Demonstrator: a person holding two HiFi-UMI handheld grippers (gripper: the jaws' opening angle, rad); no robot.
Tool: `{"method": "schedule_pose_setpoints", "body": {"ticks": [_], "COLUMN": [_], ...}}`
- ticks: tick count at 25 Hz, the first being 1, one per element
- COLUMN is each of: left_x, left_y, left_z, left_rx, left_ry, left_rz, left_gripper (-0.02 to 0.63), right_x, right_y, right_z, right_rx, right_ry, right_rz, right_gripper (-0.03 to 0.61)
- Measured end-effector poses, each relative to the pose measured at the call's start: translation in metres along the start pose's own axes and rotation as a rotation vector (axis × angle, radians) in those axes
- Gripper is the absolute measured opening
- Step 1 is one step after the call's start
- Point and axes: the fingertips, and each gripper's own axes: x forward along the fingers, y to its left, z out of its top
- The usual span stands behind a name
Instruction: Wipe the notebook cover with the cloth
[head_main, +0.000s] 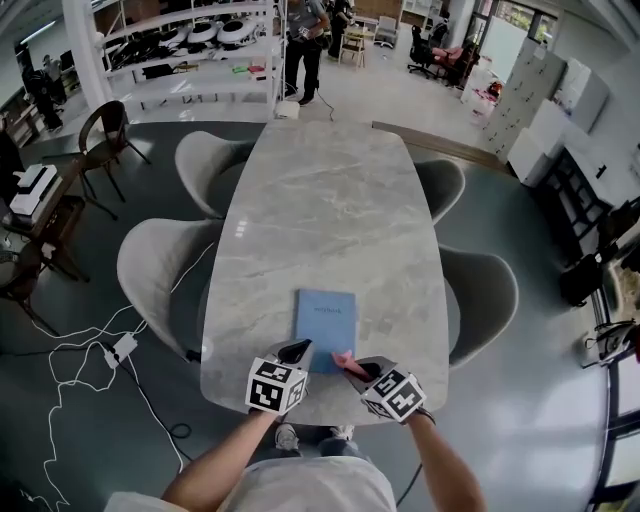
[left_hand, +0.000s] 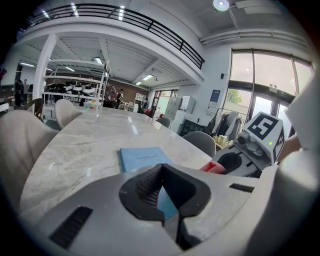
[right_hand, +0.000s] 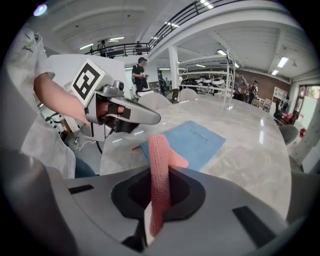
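A blue notebook (head_main: 326, 325) lies flat near the front edge of the marble table (head_main: 330, 190), cover up. In the right gripper view the notebook (right_hand: 196, 141) sits just ahead of the jaws. My right gripper (head_main: 352, 366) is shut on a pink cloth (right_hand: 160, 170), which sticks up between its jaws; the cloth (head_main: 343, 360) hangs over the notebook's near right corner. My left gripper (head_main: 297, 351) is shut with nothing in it, its tip at the notebook's near left corner. Whether the tip touches the cover is unclear. From the left gripper view the notebook (left_hand: 142, 157) lies ahead.
Grey chairs (head_main: 160, 265) (head_main: 485, 290) stand along both long sides of the table. White cables and a power strip (head_main: 122, 348) lie on the floor at the left. Shelving (head_main: 190, 50) and standing people are far beyond the table's far end.
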Motion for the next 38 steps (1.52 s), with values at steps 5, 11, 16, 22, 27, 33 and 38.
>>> {"method": "schedule_pose_setpoints", "body": {"ticks": [5,11,16,22,27,33,38], "left_x": [0.000,-0.003,-0.003,-0.006,-0.008,-0.007,-0.009], "left_y": [0.000,0.007,0.016,0.025,0.033,0.038,0.041], "left_z": [0.006,0.005,0.010,0.017,0.021,0.018,0.018], "left_rx": [-0.003,-0.006,-0.021,-0.040,-0.032,-0.054,-0.057], "left_ry": [-0.007,-0.006,-0.013,-0.021,-0.027,-0.033,-0.030], "left_rz": [0.023,0.056,0.095,0.146,0.175,0.212,0.225], "left_gripper": [0.006,0.006,0.006,0.006,0.006,0.006,0.006], "right_x": [-0.015,-0.007,0.007,0.033,0.062,0.097,0.121], "right_y": [-0.019,-0.040,-0.061,-0.078,-0.087,-0.099,-0.103], "right_z": [0.034,0.066,0.095,0.124,0.138,0.137,0.125], "right_rx": [-0.069,-0.147,-0.188,-0.232,-0.272,-0.330,-0.345], "right_ry": [-0.032,-0.041,-0.049,-0.037,-0.011,0.038,0.097], "right_rz": [-0.006,-0.017,-0.015,0.001,0.002,-0.021,0.006], "right_gripper": [0.015,0.015,0.015,0.015,0.015,0.015,0.015]}}
